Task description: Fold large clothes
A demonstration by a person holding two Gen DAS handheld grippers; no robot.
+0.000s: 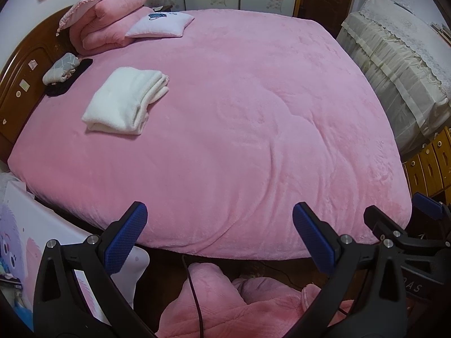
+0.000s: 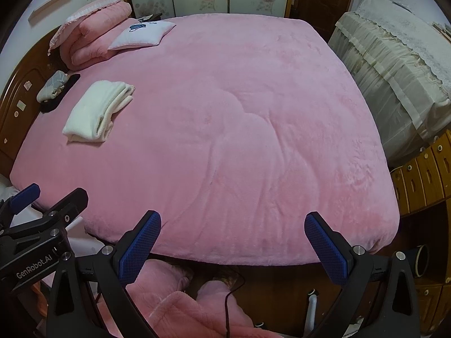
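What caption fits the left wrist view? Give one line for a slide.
Open left gripper above pink garment, facing pink bed with folded white garment.

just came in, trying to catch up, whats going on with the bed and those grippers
A person holds two grippers, the left gripper and right gripper, both open and empty above the foot of the pink bed. A folded white garment lies near the headboard. A pink fleecy garment sits unfolded below the bed edge.

On the bed lay one folded white garment near its left edge, one grey bundle on one black item by the headboard, one small pillow and one folded pink quilt at its far-left corner. Two tools showed: left, right.
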